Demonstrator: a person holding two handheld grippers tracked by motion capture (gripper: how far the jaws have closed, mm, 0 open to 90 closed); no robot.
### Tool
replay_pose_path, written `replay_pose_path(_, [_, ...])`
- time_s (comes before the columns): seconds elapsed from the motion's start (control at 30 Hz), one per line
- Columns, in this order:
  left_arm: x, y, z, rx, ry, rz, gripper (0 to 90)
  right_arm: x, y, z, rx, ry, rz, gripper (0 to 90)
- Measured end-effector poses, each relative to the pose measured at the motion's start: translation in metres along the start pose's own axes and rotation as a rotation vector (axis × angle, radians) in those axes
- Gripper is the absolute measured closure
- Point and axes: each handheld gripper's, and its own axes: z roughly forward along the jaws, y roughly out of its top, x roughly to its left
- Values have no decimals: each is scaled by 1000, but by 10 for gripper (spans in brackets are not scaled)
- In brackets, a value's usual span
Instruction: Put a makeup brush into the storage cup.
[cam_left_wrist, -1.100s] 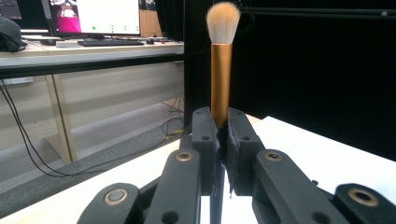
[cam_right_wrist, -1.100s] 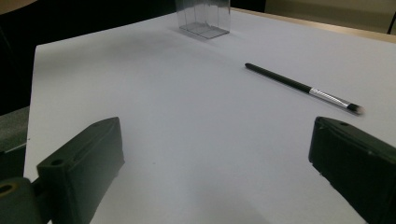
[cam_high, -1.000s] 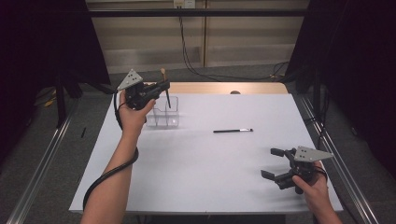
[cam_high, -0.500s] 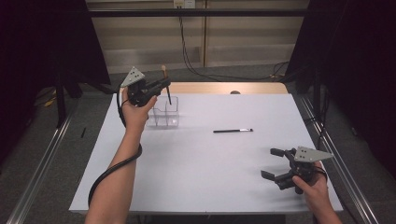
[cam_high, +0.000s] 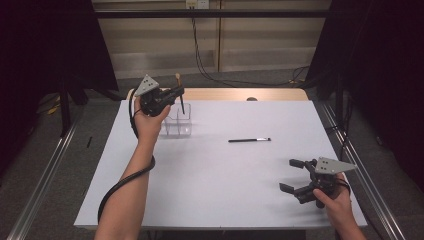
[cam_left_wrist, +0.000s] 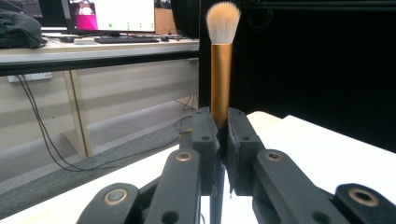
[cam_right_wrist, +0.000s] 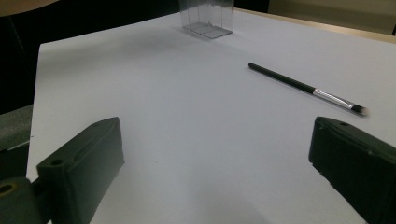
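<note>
fingers: left gripper pads clamped tight on the gold-ferruled makeup brush with pale fluffy bristles; right gripper pads spread wide, holding nothing

high view / left gripper: raised at far-left of the white rectangular table, brush upright in it, bristle end up, dark handle end hanging over the clear plastic compartment box; can't tell if tip is inside box
high view / right gripper: low near the table's near-right corner, jaws apart, empty
high view / thin black brush with silver ferrule: flat on table mid-right, well apart from both grippers and the box

left gripper view / brush: vertical between closed jaws, gold ferrule rising above them, bristles at top
left gripper view / table: white surface below and right

right gripper view / jaws: wide apart, bare table between
right gripper view / thin brush: lying ahead-right, near the right jaw, not touching
right gripper view / clear box: far end of the table, empty as far as seen
</note>
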Motion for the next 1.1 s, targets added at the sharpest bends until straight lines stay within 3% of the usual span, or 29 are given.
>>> replay_pose_path(1.1, [3, -24, 2, 40, 8, -15, 833, 0, -1, 1, 1, 6, -7, 26])
